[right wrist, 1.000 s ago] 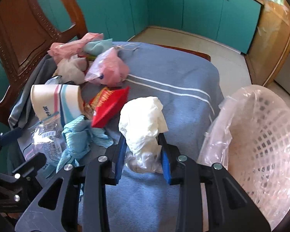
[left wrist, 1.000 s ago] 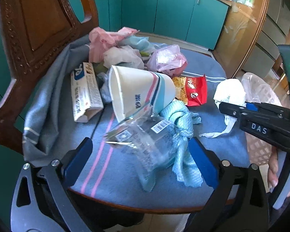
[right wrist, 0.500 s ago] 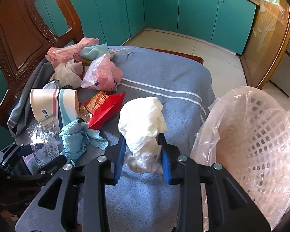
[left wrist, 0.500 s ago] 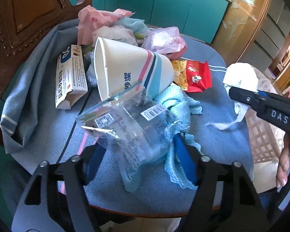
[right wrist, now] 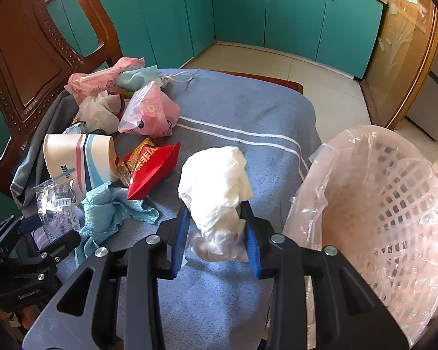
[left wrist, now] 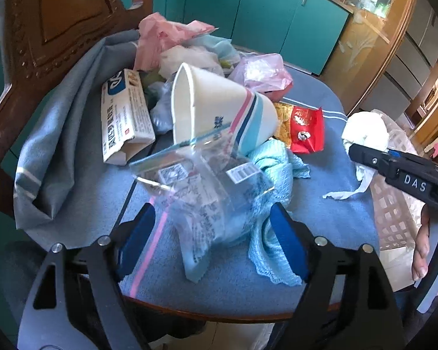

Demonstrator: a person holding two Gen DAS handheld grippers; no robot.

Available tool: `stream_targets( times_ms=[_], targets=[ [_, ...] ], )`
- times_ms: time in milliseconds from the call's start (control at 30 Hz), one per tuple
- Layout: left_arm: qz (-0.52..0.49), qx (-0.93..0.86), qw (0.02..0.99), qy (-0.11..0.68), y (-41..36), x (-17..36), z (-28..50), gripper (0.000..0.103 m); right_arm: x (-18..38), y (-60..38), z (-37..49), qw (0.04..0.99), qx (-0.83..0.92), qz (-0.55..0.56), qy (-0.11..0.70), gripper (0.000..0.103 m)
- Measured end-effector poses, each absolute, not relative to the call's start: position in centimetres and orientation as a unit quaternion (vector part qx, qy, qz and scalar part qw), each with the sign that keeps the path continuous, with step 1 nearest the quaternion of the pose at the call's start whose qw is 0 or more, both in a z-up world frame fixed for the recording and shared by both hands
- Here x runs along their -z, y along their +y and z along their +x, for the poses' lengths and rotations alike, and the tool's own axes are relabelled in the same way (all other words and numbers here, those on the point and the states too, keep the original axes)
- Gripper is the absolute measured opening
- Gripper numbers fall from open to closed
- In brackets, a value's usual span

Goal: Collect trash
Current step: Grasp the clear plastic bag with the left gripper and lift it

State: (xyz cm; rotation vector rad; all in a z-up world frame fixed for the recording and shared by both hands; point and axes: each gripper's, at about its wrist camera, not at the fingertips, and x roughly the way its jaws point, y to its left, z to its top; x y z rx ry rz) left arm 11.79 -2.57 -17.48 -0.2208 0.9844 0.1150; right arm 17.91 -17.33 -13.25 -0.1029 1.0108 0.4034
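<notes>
Crumpling easily, the light, soft white wad (right wrist: 216,186) is taken mid-bulk; right gripper (right wrist: 217,234) jaws are opening around it. The left gripper (left wrist: 210,233) jaws are opening astride the slippery clear bag (left wrist: 201,186).

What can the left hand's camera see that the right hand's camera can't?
Only the left wrist view shows the box beside the cup.

Only the right wrist view shows inside the basket and the white wad between the right gripper fingers, which are opening.

Both show the cup, red wrapper, blue cloth and clear bag, which sits between the opening left gripper fingers.
</notes>
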Motion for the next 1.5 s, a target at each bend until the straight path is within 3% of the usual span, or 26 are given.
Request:
stream_targets(
  times_ms=[100,133,167,367,533,633,733,1500],
  targets=[
    [-0.108,-0.053,0.873,0.472,-2.6,17.6,12.1,0.079,13.6,-16.8,17.8,0.852,-0.194,-0.058,0.482,0.049],
    [-0.109,-0.053,0.872,0.474,-2.5,17.7,12.2,0.070,13.7,-16.6,17.8,0.852,-0.196,-0.061,0.483,0.052],
    [-0.109,-0.052,0.870,0.477,-2.4,17.9,12.3,0.062,13.8,-16.4,17.8,0.852,-0.196,-0.065,0.482,0.054],
    [-0.102,-0.060,0.872,0.474,-2.2,17.6,12.0,0.053,14.8,-16.1,17.6,0.849,-0.194,-0.084,0.484,0.055],
    [-0.092,-0.057,0.885,0.454,-2.6,15.7,10.7,0.053,15.3,-15.8,17.3,0.847,-0.197,-0.096,0.484,0.054],
    [-0.086,-0.056,0.892,0.439,-2.6,14.5,10.2,0.053,15.3,-15.5,17.1,0.851,-0.192,-0.108,0.478,0.037],
    [-0.088,-0.058,0.898,0.427,-2.5,13.6,9.9,0.053,15.1,-15.7,17.1,0.851,-0.197,-0.097,0.477,0.026],
    [-0.104,-0.074,0.910,0.394,-1.3,12.4,9.5,0.053,13.7,-16.8,17.5,0.861,-0.181,-0.070,0.469,0.025]
  ],
)
